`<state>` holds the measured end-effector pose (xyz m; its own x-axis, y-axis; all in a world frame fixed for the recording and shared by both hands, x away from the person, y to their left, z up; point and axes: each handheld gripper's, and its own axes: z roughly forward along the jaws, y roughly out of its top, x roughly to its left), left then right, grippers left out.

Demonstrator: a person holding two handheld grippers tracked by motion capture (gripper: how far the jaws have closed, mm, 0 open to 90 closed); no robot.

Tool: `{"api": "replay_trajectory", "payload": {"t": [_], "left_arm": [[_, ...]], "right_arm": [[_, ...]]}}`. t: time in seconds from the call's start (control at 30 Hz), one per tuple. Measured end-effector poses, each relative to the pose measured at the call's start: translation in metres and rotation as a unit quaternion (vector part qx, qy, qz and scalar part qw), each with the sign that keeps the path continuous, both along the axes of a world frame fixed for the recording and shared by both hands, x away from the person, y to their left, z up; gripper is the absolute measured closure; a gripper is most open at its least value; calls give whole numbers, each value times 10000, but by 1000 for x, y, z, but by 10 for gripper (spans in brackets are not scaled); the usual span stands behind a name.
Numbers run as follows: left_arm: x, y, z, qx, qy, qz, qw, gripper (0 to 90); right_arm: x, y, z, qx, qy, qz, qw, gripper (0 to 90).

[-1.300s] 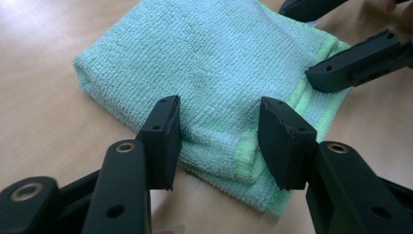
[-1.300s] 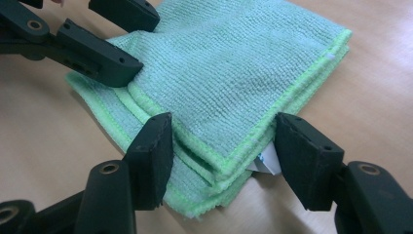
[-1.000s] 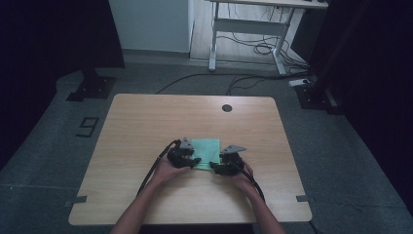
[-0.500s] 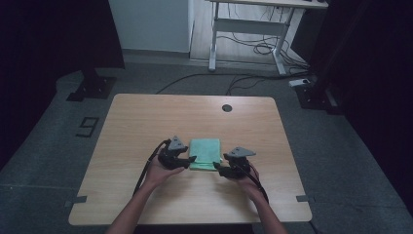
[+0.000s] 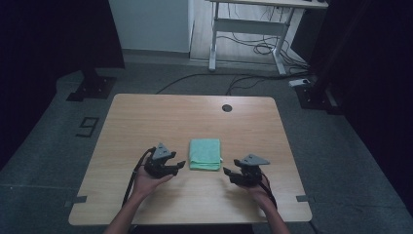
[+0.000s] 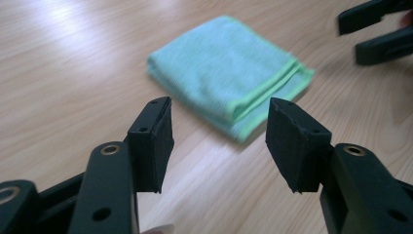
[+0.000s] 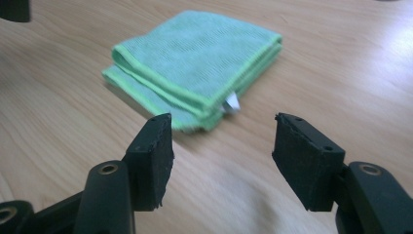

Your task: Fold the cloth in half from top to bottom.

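Folded green microfibre cloth (image 5: 205,154) left flat on wooden worktop (image 5: 146,117); left hand-held gripper (image 5: 179,165) and right hand-held gripper (image 5: 228,171) drawn back, both gaping empty, left's jaws just widened. Fold judged done.

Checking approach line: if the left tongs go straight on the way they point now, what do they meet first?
Probably the folded green cloth: it lies just ahead of the open left tongs, bare table between. Depth is unclear.

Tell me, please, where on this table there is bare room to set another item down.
The far half of the wooden table is bare from the folded green cloth back to the round cable hole. The strips at both side edges are free too. It is crowded near the front edge: the left claw and right claw, both open, flank the cloth.
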<state>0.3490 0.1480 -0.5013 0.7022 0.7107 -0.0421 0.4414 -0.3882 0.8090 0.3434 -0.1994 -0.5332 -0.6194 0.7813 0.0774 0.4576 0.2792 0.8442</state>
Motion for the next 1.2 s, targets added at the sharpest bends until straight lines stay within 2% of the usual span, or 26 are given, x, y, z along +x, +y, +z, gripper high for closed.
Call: {"api": "replay_trajectory", "payload": {"t": [0.23,0.37,0.5,0.7,1.2], "left_arm": [[-19,23,-12,120,64,189,9997,423],[-29,33,-18,69,118,256,9996,420],[-36,38,-25,201,107,327,9992,419],[-36,42,-32,275,175,386,9987,415],[-35,44,-34,319,180,451,9983,404]], "right_arm": [[-12,-22,-9,-40,109,-213,9997,387],[-19,-33,-15,-70,175,-317,9993,382],[-25,-39,-18,-145,199,-383,9990,372],[-30,-42,-18,-183,195,-421,9988,365],[-28,-41,-19,-293,255,-406,9984,327]]}}
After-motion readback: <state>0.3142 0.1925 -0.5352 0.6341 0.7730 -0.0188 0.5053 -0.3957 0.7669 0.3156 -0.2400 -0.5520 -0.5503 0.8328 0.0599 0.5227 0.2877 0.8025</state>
